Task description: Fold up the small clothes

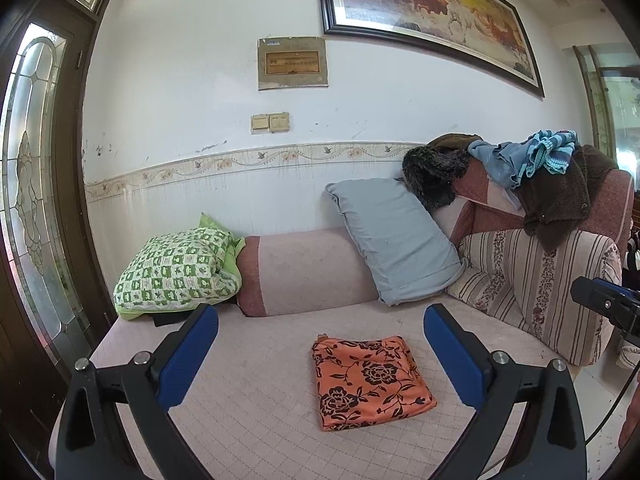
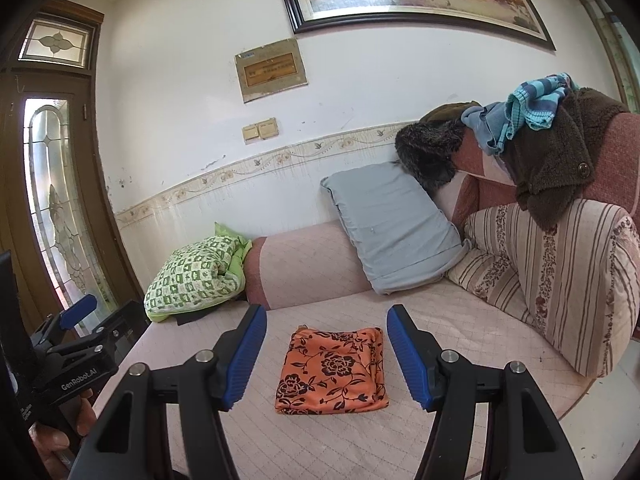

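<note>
Left claw apart, empty | right claw apart, empty | folded orange cloth on sofa

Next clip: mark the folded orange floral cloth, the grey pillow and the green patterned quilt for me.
folded orange floral cloth (image 1: 370, 380): left wrist view, middle of its top face.
grey pillow (image 1: 396, 240): left wrist view, centre of its front.
green patterned quilt (image 2: 192, 276): right wrist view, middle of its checked side.

We see the folded cloth lying on the sofa seat, between our two open grippers. Behind it the bolster lies along the wall, a quilt at its left, a pillow leaning at its right.
</note>
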Available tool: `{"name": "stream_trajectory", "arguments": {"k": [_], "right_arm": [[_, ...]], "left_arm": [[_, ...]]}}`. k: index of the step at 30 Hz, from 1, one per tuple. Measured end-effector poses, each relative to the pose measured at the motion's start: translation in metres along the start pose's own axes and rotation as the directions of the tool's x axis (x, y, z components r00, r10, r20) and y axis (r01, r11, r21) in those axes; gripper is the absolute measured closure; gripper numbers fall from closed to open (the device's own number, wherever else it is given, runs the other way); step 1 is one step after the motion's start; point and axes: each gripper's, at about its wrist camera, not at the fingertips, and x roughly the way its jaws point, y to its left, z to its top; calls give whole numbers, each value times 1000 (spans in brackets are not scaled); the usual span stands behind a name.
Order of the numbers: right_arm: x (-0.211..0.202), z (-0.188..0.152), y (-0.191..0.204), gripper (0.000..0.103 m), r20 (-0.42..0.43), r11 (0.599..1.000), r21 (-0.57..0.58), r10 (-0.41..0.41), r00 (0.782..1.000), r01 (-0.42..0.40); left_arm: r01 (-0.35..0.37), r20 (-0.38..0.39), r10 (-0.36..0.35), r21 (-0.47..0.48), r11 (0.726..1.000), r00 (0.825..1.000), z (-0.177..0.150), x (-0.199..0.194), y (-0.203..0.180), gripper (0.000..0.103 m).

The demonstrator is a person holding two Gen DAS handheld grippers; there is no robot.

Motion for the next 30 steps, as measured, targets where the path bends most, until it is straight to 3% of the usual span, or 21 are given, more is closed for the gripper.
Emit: {"name": "stream_trajectory", "arguments": {"k": [21, 26, 30], "right_arm": [[45, -17, -12, 37, -85, 999, 33, 4, 996, -1], [86, -34, -22, 37, -165, 999, 50, 2, 986, 6], [143, -58, -41, 37, -248, 994, 110, 9, 969, 19]], "left_arm": [[-29, -81, 28, -5, 1000, 996, -15, 44, 5, 1], [-61, -133, 60, -4, 998, 989, -32, 83, 12, 1], [-94, -199, 88, -21, 995, 976, -52, 131, 28, 1]]}}
